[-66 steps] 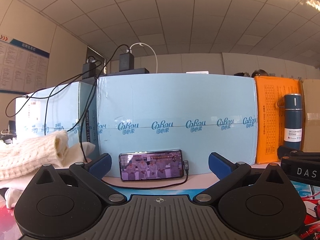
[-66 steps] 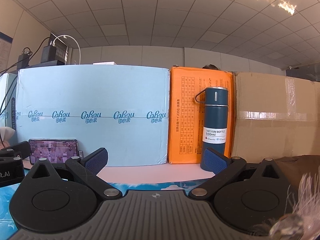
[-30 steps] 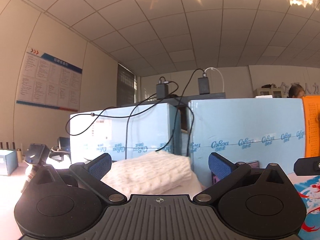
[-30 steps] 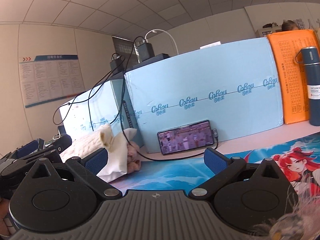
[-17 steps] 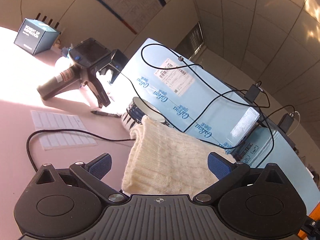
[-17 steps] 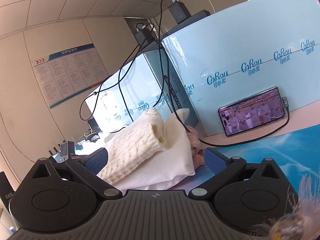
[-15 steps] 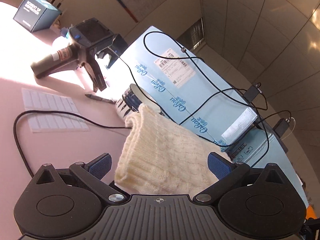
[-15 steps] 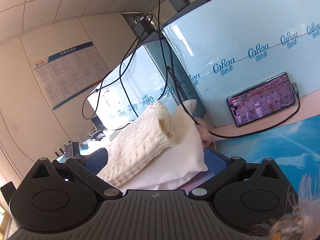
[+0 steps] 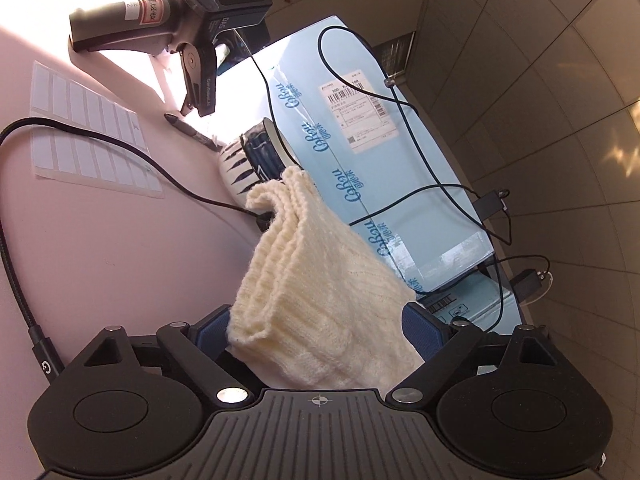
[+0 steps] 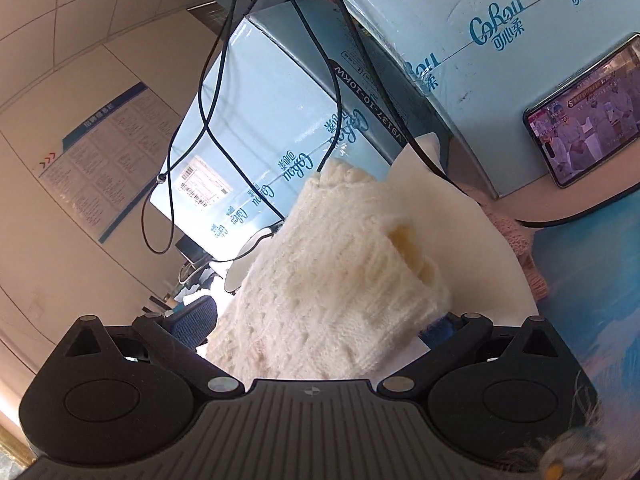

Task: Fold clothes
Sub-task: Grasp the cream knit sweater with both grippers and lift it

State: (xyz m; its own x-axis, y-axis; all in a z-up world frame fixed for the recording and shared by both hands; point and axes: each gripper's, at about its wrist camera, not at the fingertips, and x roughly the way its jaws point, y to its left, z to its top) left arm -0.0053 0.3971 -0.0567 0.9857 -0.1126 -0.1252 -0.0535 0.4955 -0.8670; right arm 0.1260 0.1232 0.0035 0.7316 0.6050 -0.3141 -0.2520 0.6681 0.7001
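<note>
A folded cream knitted sweater point(image 9: 320, 280) lies on the pink table, on top of a white cloth point(image 10: 460, 240). My left gripper point(image 9: 316, 320) is rolled on its side, and the sweater's ribbed end fills the gap between its blue pads point(image 9: 212, 332). Its jaws are closing, still wide. My right gripper point(image 10: 316, 322) reaches the same cream sweater point(image 10: 340, 280) from the other side. The knit lies between its fingers and hides part of the right pad point(image 10: 436, 328). Its jaws are closing too, still wide.
Light blue cartons point(image 9: 380, 160) with black cables draped over them stand just behind the sweater. A striped mug point(image 9: 256, 160), a marker point(image 9: 188, 130), a label sheet point(image 9: 88, 140) and a black hand-held device point(image 9: 180, 12) lie to the left. A lit phone point(image 10: 584, 116) leans on a carton point(image 10: 500, 20), with a pink knit point(image 10: 524, 248) beside it.
Both grippers have rolled and closed in on the cream sweater, which now sits between each pair of fingers. The left one has dropped lower, and its fingers stand slightly narrower.
</note>
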